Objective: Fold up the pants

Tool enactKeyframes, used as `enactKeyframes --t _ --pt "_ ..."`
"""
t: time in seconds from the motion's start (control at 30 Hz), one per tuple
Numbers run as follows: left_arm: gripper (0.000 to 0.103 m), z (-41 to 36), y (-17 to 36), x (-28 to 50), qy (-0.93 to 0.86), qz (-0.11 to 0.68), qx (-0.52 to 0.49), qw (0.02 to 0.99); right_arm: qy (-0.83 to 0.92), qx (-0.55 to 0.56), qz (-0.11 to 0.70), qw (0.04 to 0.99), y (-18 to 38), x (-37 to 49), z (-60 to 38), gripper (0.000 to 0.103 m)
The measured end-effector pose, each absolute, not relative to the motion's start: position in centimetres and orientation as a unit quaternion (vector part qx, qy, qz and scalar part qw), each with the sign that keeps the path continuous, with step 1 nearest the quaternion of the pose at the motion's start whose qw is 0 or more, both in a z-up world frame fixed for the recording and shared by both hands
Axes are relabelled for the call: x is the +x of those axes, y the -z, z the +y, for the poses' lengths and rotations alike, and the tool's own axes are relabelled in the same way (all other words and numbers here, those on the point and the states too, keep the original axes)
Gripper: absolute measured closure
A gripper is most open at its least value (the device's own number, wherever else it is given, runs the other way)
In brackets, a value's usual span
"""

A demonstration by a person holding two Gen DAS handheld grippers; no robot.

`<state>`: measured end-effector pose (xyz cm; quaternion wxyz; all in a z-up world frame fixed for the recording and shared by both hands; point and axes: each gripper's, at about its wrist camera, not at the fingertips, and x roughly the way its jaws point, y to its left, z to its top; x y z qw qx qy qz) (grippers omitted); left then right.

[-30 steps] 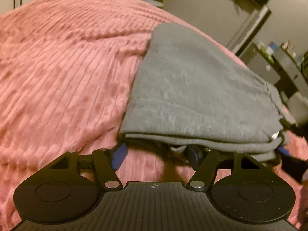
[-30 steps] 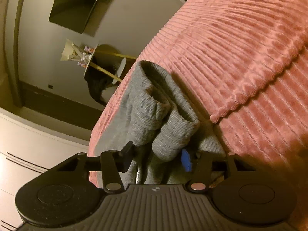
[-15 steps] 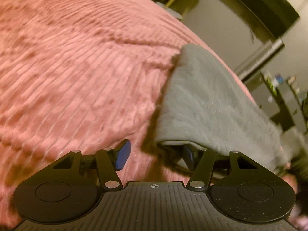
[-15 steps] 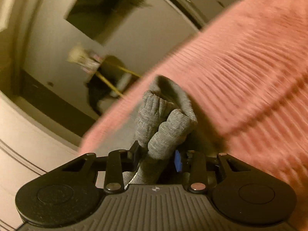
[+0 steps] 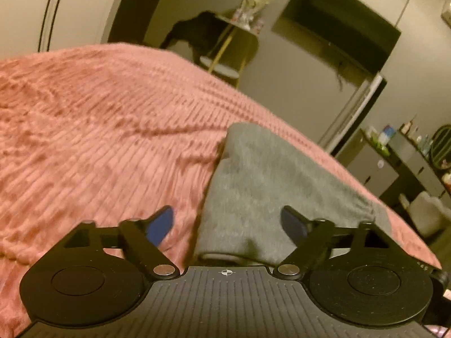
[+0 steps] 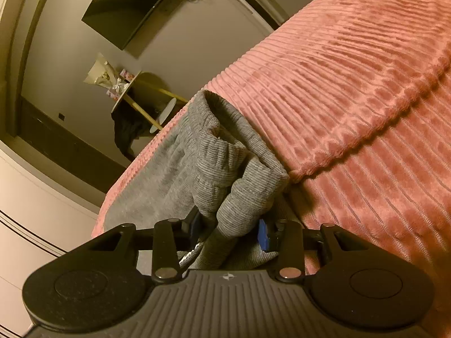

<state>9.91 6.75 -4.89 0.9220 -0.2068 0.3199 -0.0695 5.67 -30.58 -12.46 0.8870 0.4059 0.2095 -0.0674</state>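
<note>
Pink ribbed bedding (image 5: 98, 146) carried the folded grey pants (image 5: 267, 186), which lay near its far edge. Nearest, the left gripper (image 5: 228, 222) was spreading wide over the pants' fold without touching it. The right gripper (image 6: 228, 229), its jaws easing apart, pinched the bunched ribbed cuffs (image 6: 242, 197), with a side table (image 6: 132, 90) beyond the bedding.

Left wrist cam sits low behind the left gripper (image 5: 225, 222), close over the ribbed pink plush blanket (image 5: 98, 146), facing across it toward the wall with the dark flat wall screen (image 5: 338, 22). Right wrist cam is rolled, tighter in, right behind the right gripper (image 6: 228, 229). Both share the folded grey knit pants (image 5: 270, 186), blanket, screen and the round gold-legged side table (image 6: 126, 93).
</note>
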Motion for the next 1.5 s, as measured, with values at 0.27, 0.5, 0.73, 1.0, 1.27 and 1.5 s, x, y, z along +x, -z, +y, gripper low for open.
enactKeyframes --t 0.27,0.5,0.73,1.0,1.27,1.5 --pt "0.003 5.7 9.3 12.9 0.054 0.41 -0.156 0.897 0.068 0.391 0.211 0.893 12.2 5.4 -30.3 0.063" --pt "0.001 6.2 9.0 11.3 0.04 0.403 -0.154 0.901 0.134 0.309 0.219 0.916 10.5 4.0 -28.1 0.026" --pt "0.0 5.7 7.5 9.5 0.054 0.418 -0.141 0.896 0.155 0.276 0.264 0.911 9.1 2.0 -26.5 0.007" --pt "0.0 3.5 5.0 5.5 0.095 0.387 -0.086 0.913 0.124 0.137 0.327 0.927 7.6 1.2 -20.9 0.004" --pt "0.0 1.0 5.0 3.8 0.104 0.389 -0.04 0.915 0.106 0.04 0.314 0.943 7.1 -0.2 -17.5 0.004" --pt "0.0 0.6 5.5 3.7 0.105 0.399 -0.033 0.91 0.108 -0.012 0.306 0.946 7.0 0.0 -15.8 0.004"
